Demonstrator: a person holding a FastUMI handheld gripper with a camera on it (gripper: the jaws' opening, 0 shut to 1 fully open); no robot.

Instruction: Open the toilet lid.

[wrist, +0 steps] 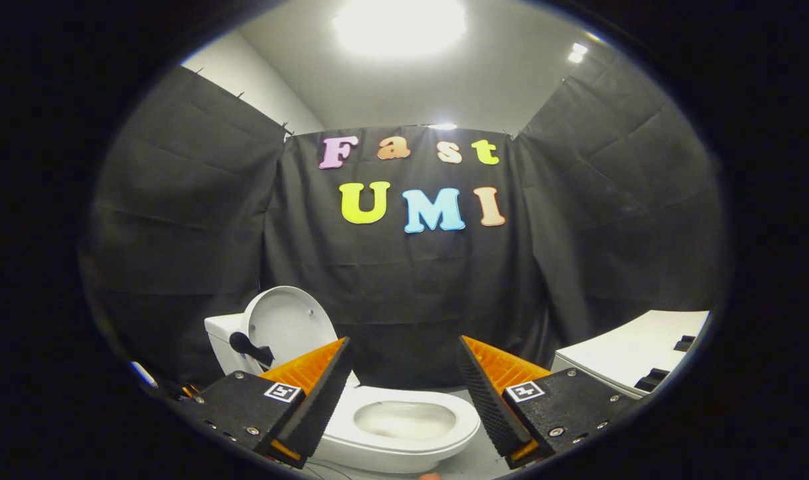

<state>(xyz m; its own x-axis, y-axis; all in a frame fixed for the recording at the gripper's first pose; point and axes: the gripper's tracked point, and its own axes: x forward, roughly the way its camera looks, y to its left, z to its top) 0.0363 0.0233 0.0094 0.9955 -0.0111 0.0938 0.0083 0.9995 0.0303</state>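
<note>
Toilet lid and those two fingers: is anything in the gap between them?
No. In the gripper view the raised lid stands clear beyond the open gripper; the bowl's seat lies between its fingers.

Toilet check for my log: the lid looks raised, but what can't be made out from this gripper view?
- Toilet: base and near rim hidden behind the open gripper fingers.
- Lid: hinge covered by the left finger.
- Dark object on the tank: too small to identify.
- White unit beside the right finger: cut off.
</note>
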